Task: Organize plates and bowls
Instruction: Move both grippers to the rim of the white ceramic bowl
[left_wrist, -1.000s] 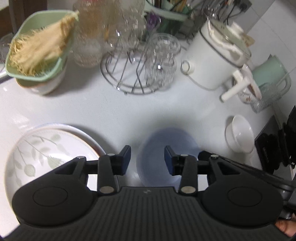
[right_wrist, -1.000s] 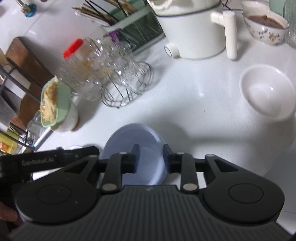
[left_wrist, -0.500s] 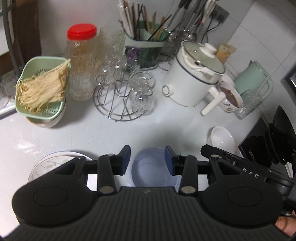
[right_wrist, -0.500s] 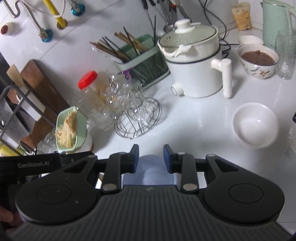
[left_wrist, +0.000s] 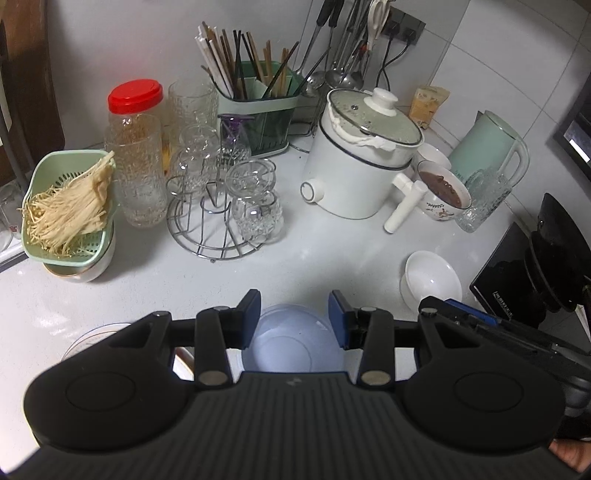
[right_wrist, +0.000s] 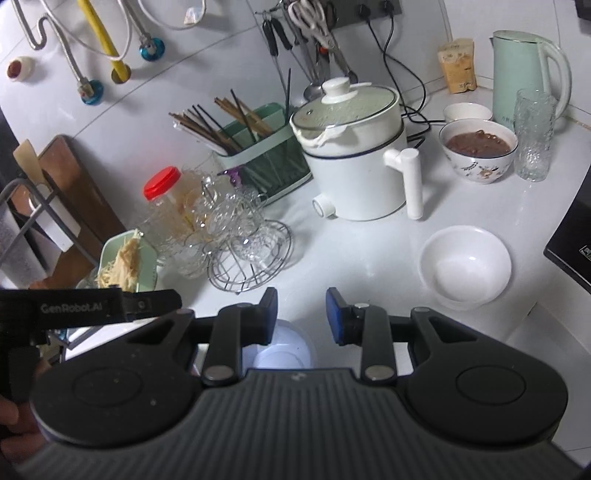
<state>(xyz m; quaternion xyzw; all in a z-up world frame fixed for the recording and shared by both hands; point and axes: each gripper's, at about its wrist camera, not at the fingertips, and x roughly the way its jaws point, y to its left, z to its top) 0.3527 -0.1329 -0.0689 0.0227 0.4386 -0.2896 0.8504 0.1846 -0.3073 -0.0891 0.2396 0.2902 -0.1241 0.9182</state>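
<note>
A pale blue bowl (left_wrist: 291, 347) sits empty on the white counter, low between the fingers of my left gripper (left_wrist: 294, 315), which is open and holds nothing. In the right wrist view the same blue bowl (right_wrist: 284, 350) shows under my right gripper (right_wrist: 301, 315), also open and empty. Both grippers hang above the bowl without touching it. An empty white bowl (left_wrist: 430, 280) stands to the right of it, clear in the right wrist view too (right_wrist: 465, 266). A white plate (left_wrist: 86, 338) lies at the left, mostly hidden behind my left gripper's body.
Behind stand a wire rack of glasses (left_wrist: 221, 206), a red-lidded jar (left_wrist: 135, 158), a green colander of enoki mushrooms (left_wrist: 66, 218), a chopstick holder (left_wrist: 258, 114), a white electric pot (left_wrist: 358, 162), a bowl of brown food (right_wrist: 478, 147), a kettle (right_wrist: 524, 74) and a black appliance (left_wrist: 517, 280).
Both grippers have risen and drawn back from the blue bowl, so more of the counter shows. The bowl stays on the counter. The jaws keep the same gap.
</note>
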